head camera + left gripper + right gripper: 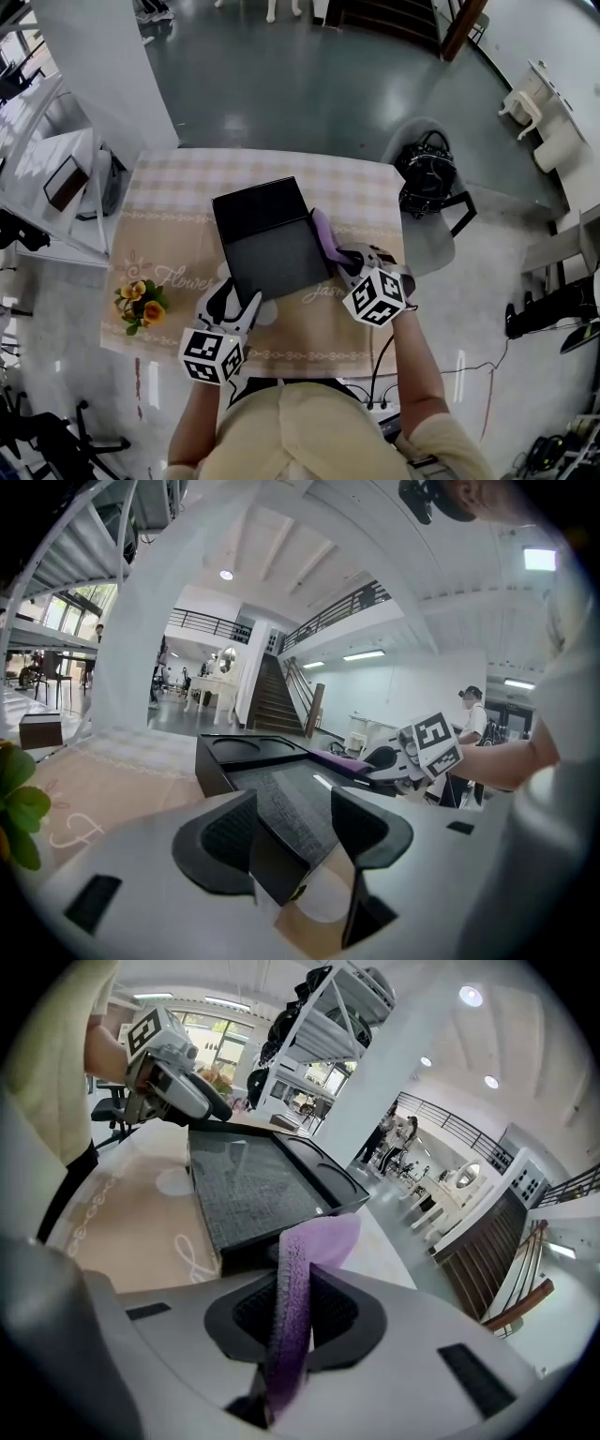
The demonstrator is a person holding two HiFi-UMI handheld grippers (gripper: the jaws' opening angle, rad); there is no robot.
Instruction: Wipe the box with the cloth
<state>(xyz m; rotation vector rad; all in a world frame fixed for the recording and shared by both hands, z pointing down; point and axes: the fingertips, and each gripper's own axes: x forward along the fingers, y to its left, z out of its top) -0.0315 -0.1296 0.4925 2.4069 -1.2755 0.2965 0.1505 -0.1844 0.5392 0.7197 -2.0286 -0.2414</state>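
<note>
On the patterned surface (pixel 169 234), the left hand-held gripper (pixel 236 307) clamps the near corner of the black box (pixel 267 234), apparently to steady it. The right hand-held gripper (pixel 345 265) pinches the purple cloth (pixel 324 234) at the box's right edge, seemingly ready to wipe.

The left gripper (pixel 292 834) fingers (pixel 228 834) clasp the black box (pixel 281 794) at its near corner.

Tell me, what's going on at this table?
A person stands at a table with a claw in each hand. The left claw is clamped on the near corner of a black box, apparently steadying it. The right claw is shut on a purple cloth, held at the box's right edge, seemingly to wipe that side.
</note>
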